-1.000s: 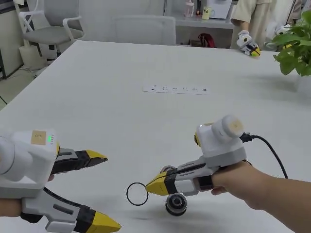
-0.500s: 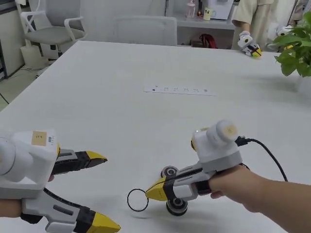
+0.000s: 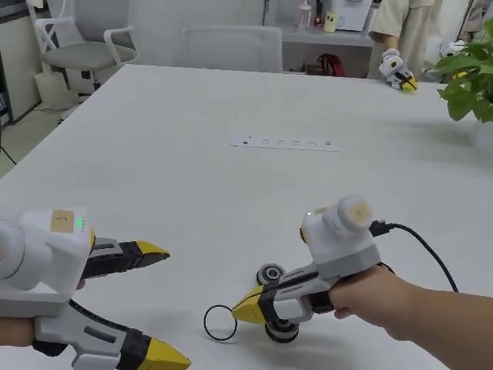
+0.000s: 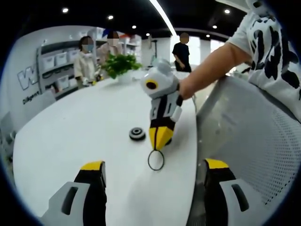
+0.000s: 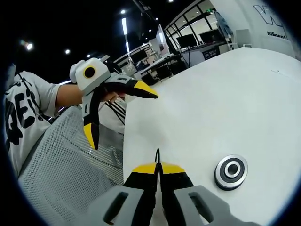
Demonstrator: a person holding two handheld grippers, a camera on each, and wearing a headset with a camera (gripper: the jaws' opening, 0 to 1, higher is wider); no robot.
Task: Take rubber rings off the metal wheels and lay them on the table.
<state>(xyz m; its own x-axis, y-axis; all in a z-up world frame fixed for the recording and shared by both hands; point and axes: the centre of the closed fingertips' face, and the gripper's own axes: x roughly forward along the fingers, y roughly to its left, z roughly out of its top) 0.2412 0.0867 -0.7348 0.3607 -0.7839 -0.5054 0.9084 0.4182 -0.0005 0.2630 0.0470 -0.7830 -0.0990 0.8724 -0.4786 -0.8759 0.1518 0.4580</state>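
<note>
A thin black rubber ring hangs from the yellow tips of my right gripper, which is shut on it just above the table. In the right gripper view the ring sticks up edge-on from the shut tips. One metal wheel lies just behind that gripper. A second wheel sits under its body. My left gripper stands open at the lower left, nothing between its jaws. Its own view looks at the ring, a wheel and the right gripper.
A white power strip lies mid-table. A potted plant stands at the far right edge. A small yellow-and-white toy rests at the far edge, with a person standing behind it. Office chairs stand beyond the far left corner.
My right gripper has sunk lower and drawn slightly nearer with the ring, which now hangs closer to the table. The left gripper has stayed where it was.
</note>
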